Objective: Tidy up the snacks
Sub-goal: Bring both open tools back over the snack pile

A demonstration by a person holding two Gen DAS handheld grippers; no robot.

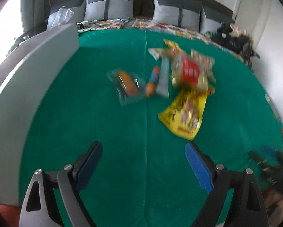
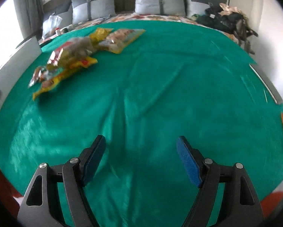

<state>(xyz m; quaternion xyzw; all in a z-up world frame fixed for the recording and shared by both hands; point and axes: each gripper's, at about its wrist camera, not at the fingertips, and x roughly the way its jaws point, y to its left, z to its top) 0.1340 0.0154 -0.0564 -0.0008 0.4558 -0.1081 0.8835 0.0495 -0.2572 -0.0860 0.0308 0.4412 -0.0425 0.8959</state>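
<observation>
You've got a bed [image 2: 160, 87] under you, draped in a smooth green cloth [image 1: 107, 132] with a crease running up its middle and soft folds toward the near edge. Along the bed's left edge stands a plain grey panel [image 1: 28, 79], flat and matte; whether it is the wall of a bin you can't tell from here. Nothing shows inside it. At the head of the bed, grey two-tone pillows [image 2: 158, 1] lean against a dark headboard, with a floral bedspread [image 2: 145, 17] peeking out beyond the cloth's far edge and a heap of dark clothing [image 2: 228, 22] at the far right corner.

The snacks [image 1: 179, 79] all lie loose in one pile on the cloth, toward the far side and right of the centre crease in your left view. Largest is a crinkly yellow bag [image 1: 185, 113] nearest you. Touching it behind is a clear packet with a red label [image 1: 190, 71]. Left of those, a clear-wrapped orange pastry [image 1: 126, 85] lies flat, with a small orange-and-blue tube [image 1: 152, 81] just beside it. It's all motion-blurred, so print is unreadable.

Your left hand-held gripper [image 1: 143, 162] hangs over the near part of the cloth, blue foam pads spread wide, gripping nothing. Your right hand-held gripper [image 2: 141, 157] is the same: pads apart, empty, the pile well off toward the far left corner.
</observation>
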